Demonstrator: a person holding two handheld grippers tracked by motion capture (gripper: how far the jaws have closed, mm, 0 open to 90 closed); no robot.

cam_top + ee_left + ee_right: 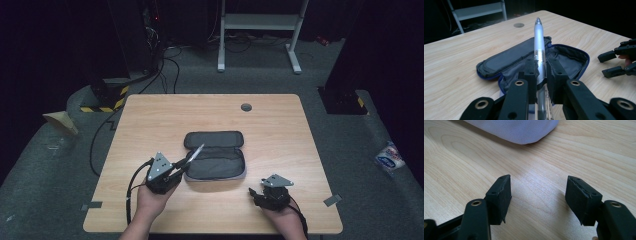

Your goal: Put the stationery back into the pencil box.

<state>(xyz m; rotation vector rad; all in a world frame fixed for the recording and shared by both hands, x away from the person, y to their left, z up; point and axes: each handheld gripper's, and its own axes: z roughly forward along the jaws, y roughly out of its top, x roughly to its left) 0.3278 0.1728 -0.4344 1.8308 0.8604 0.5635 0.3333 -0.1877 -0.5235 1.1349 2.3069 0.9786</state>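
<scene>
Two handheld grippers sit low over a light wooden table (150,120) in the high view. The left gripper (183,166) is near the front left edge of an open pencil case (215,155), its jaws closed on a silver pen (196,153) that slants up and away toward the case. The case lies near the middle of the table, its dark flap folded back on the far side and its grey lining facing up. The right gripper (254,194) is at the front right of the table, apart from the case, with its jaws pointing left. A small round grommet (246,107) is set in the tabletop near the far edge. Beyond the table a white metal frame (260,30) stands on the grey floor.

From the left gripper view, the left gripper (540,71) pinches the pen (538,42) between its two black pads, and the barrel rises above the open pencil case (506,58), tip toward the far side of the table (456,75). The right gripper (610,63) shows at the right edge with its jaws apart.

From the right gripper view, the right gripper (537,195) has its jaws spread wide with nothing between them, just above the bare table (599,150). A rounded corner of the pencil case (519,130), pale fabric on its outside, lies ahead at the top.
</scene>
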